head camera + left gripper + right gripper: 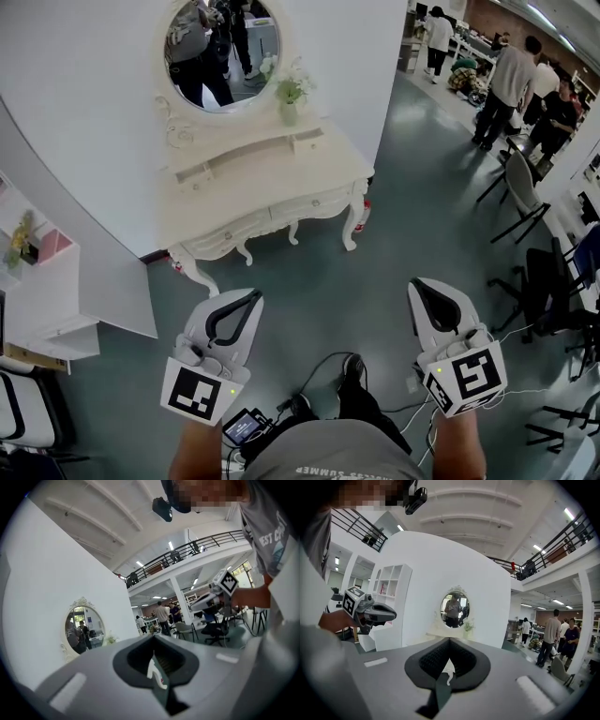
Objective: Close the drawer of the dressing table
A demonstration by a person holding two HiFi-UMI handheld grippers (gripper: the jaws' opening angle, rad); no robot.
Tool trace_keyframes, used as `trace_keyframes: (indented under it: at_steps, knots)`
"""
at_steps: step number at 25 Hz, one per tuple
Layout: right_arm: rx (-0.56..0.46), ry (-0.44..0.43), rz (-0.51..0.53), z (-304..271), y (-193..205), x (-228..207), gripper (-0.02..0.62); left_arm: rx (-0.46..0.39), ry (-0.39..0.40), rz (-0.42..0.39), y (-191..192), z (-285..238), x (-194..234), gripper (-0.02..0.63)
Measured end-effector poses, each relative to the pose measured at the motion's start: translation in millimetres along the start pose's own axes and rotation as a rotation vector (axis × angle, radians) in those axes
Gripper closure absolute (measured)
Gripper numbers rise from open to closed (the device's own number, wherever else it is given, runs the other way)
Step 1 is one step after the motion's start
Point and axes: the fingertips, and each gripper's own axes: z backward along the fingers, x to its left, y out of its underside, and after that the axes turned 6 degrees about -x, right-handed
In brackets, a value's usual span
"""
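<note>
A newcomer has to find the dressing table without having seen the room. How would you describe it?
Find the curved white wall; the dressing table stands against it, beneath an oval mirror. Unlike the plain, boxy shelf unit to its left, it is cream with carved, curved legs and has a small vase of flowers on top.

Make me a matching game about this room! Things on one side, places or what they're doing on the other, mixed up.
A mirror
B vase of flowers
C white shelf
D left gripper

1 on the dressing table
2 jaws shut, holding nothing
3 on the wall above the table
4 at the head view's left edge

Pairs: A-3, B-1, C-4, D-2.
</note>
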Motion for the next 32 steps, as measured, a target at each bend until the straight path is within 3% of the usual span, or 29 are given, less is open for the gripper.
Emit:
trace_keyframes:
  at_steps: [20,32]
  knots:
    - [-0.038,-0.216,-0.038,-118,26,-129,0.597,0.117,-0.191,-0.022,-2,-134,14,0.601]
    - [-0.056,-0.285,-0.074,-155,43,-184,0.597,0.170,-0.247,-0.050,-4,-193,12,0.601]
